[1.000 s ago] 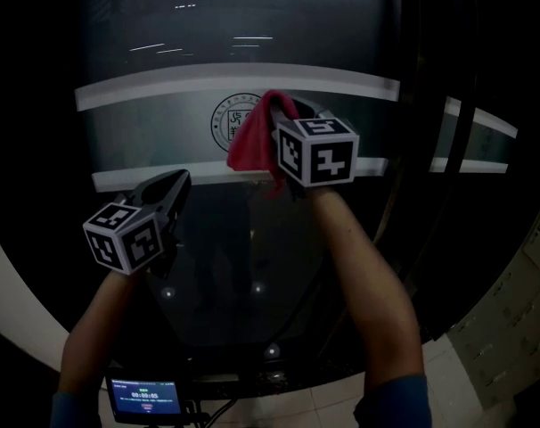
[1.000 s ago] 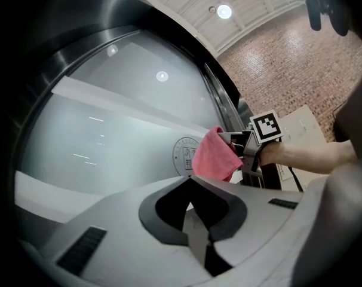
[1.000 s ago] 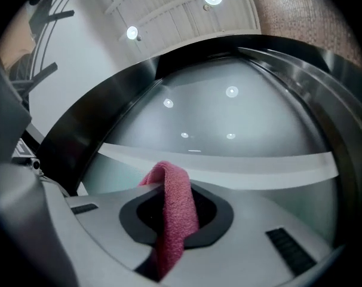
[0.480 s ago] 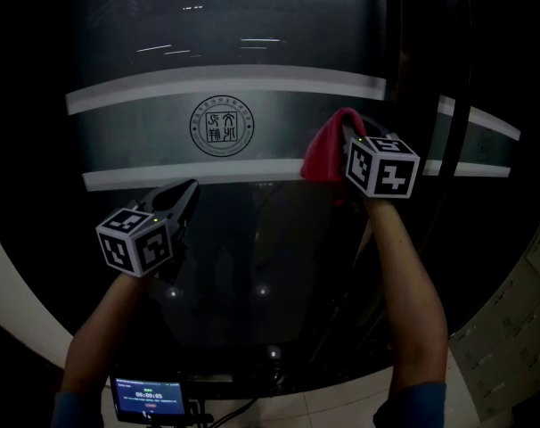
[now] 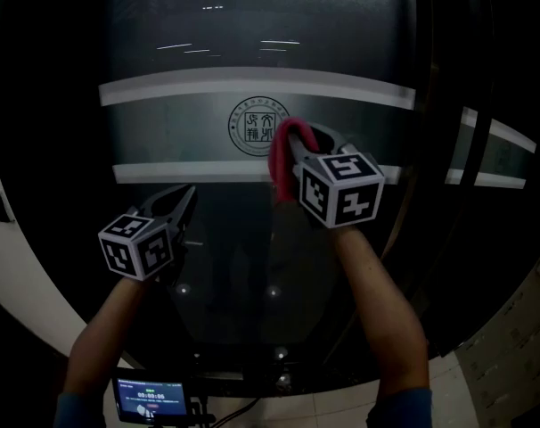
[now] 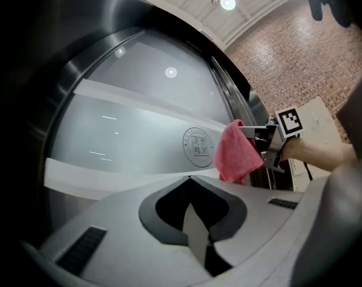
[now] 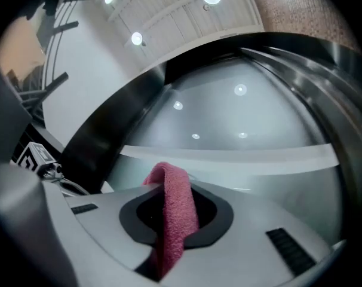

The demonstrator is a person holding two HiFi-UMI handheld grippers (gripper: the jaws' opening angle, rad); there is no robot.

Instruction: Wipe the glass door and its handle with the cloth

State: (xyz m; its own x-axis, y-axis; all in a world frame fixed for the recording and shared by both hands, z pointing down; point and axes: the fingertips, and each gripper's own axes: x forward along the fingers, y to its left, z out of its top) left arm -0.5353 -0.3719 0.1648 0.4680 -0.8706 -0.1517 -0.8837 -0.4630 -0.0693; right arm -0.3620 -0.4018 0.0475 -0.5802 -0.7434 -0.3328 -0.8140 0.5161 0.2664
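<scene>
Head view first: where is the cloth?

— The pink cloth (image 5: pixel 282 152) is up against the glass door (image 5: pixel 190 132), just to the right of the round emblem (image 5: pixel 259 127) and between the two pale stripes (image 5: pixel 252 86) that run across the pane.

— What has hold of it?

— The right gripper (image 5: pixel 302 146). In the right gripper view its jaws are closed down on a fold of the cloth, which rises between them and humps over towards the glass. The marker cube (image 5: pixel 340 190) sits just behind, above the person's forearm.

— Does the left gripper view agree?

— It does. From there the cloth hangs as a loose pink flap off the right gripper, just beside the emblem, with the brick wall (image 6: pixel 294 58) off to the right.

— And the left gripper (image 5: pixel 186 196)?

— Lower and to the left, below the lower stripe, well apart from the cloth. Its own view shows the jaws pressed together with nothing between them, pointing at the glass.

— Anything else?

— A small lit screen (image 5: pixel 145 398) at the bottom edge of the head view
</scene>
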